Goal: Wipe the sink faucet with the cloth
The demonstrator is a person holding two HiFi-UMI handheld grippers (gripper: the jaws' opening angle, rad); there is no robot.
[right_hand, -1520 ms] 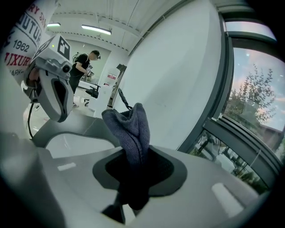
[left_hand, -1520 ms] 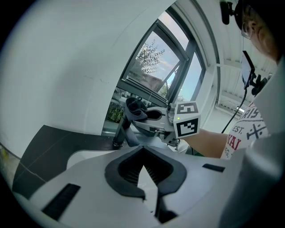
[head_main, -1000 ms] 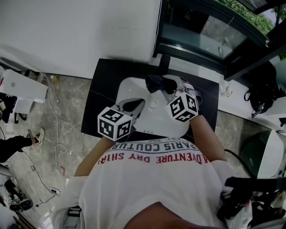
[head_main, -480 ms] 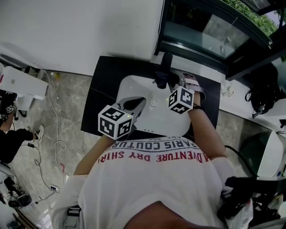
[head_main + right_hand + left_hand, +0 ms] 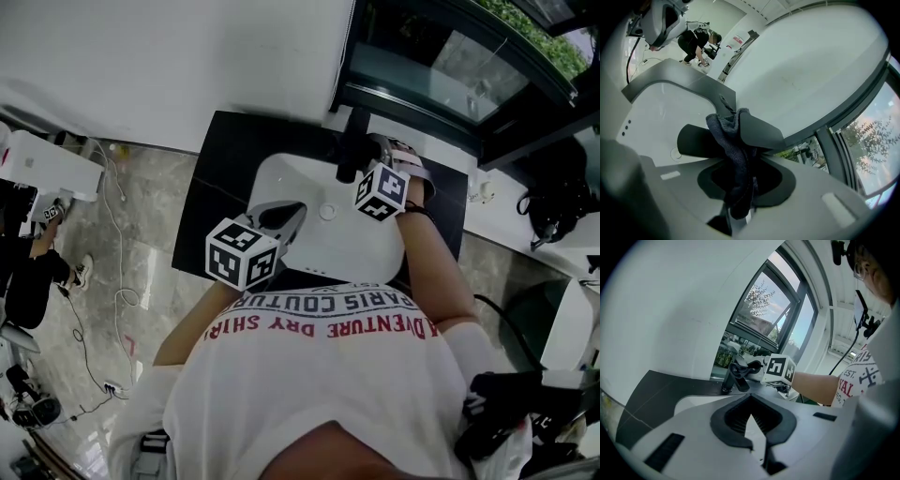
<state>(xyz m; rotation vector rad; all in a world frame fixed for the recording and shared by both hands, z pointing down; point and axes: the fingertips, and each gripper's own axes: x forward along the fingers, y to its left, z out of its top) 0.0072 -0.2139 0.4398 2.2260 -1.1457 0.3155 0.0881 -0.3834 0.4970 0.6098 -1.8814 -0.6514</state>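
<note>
A black faucet (image 5: 349, 146) stands at the back of the white sink (image 5: 309, 258), which is set in a black counter (image 5: 220, 197). My right gripper (image 5: 364, 167) is at the faucet, shut on a dark grey cloth (image 5: 736, 173). In the right gripper view the cloth hangs between the jaws and lies against the faucet (image 5: 757, 133) spout. My left gripper (image 5: 286, 217) hovers over the sink's front left, shut with nothing in it. From the left gripper view I see the faucet (image 5: 732, 378) and the right gripper's marker cube (image 5: 780, 369) beside it.
A window (image 5: 441, 66) with a dark frame runs behind the counter, and a white wall (image 5: 169, 56) is to its left. Cables (image 5: 103, 281) lie on the marble floor at left. A black bag (image 5: 553, 202) sits at the right. A crouching person (image 5: 698, 37) is far off.
My right gripper has moved away from me, from over the basin up to the faucet, with the cloth in it. The left gripper has stayed put.
</note>
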